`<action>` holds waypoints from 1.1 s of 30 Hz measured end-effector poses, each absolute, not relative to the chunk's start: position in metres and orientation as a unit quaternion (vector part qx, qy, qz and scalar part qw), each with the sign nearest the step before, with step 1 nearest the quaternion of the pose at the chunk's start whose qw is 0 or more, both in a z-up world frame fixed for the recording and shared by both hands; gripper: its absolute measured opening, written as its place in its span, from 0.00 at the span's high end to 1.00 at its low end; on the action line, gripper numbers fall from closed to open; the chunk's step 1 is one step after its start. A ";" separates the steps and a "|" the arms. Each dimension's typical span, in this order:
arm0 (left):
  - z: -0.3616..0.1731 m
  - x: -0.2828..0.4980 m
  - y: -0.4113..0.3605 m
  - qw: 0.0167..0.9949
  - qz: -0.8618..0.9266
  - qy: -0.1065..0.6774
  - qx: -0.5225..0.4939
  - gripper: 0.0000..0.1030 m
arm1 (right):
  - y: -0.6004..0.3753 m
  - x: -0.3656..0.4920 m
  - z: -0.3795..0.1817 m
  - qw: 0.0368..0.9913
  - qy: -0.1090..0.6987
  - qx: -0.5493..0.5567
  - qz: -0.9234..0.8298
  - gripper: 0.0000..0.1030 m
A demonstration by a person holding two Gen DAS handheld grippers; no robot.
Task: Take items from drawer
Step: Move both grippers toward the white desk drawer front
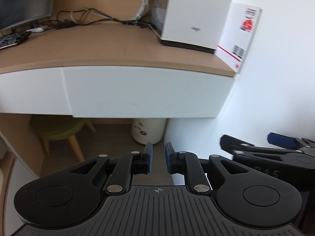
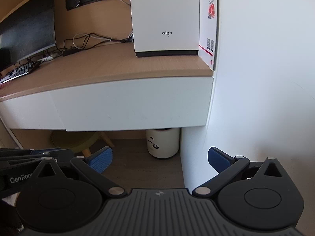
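- Left gripper (image 1: pixel 158 158): the two blue-padded fingers stand close together with a narrow gap between them. Nothing sits in the gap. The gripper is held in the air in front of the desk, below the level of the drawer front.
- Right gripper (image 2: pixel 160 161): the fingers are spread wide apart and hold nothing. It is held just beside the left gripper, on its right, also short of the desk.
- Drawer (image 1: pixel 145 92): the white front is flush under the desktop and closed. It is the right-hand one of two white fronts, with a thin seam between it and its neighbour (image 1: pixel 31 92). Neither gripper touches it. Its contents are hidden.
- Desktop (image 2: pixel 110 66): light wood, running to the white wall (image 2: pixel 265 59) on the right.
- White box (image 2: pixel 164 17): stands upright on a dark base at the right rear of the desktop and bears the mark "aigo".
- Red and white carton (image 2: pixel 208 27): stands upright between the white box and the wall.
- Cables (image 2: pixel 88 41): lie loose behind the box, toward the left.
- Monitor (image 2: pixel 27 27) and keyboard (image 2: pixel 19 71): at the far left of the desktop.
- Under the desk: a white bin (image 2: pixel 163 143) near the wall and a green stool (image 1: pixel 57 126) with wooden legs to its left.
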State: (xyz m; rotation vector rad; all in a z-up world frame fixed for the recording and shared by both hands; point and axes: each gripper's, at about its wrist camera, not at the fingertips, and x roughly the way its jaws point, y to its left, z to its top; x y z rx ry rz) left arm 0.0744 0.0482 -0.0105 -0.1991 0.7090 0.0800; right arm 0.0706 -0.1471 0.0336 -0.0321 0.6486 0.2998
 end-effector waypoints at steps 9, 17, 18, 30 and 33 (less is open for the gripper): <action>-0.014 0.095 0.123 0.928 0.074 0.351 -0.102 0.84 | -0.109 0.101 0.034 0.932 0.334 0.010 0.140 0.00; -0.003 0.141 0.241 0.920 0.109 0.336 -0.172 0.84 | -0.044 0.121 0.040 0.924 0.361 -0.006 0.130 0.00; -0.002 0.149 0.255 0.917 0.111 0.338 -0.179 0.84 | -0.035 0.123 0.042 0.923 0.362 -0.012 0.126 0.00; -0.007 0.190 0.317 0.900 0.071 0.367 -0.224 0.84 | 0.052 0.143 0.061 0.915 0.376 -0.095 0.111 0.00; -0.009 0.195 0.315 0.898 0.087 0.365 -0.228 0.84 | 0.058 0.151 0.049 0.904 0.386 -0.124 0.138 0.00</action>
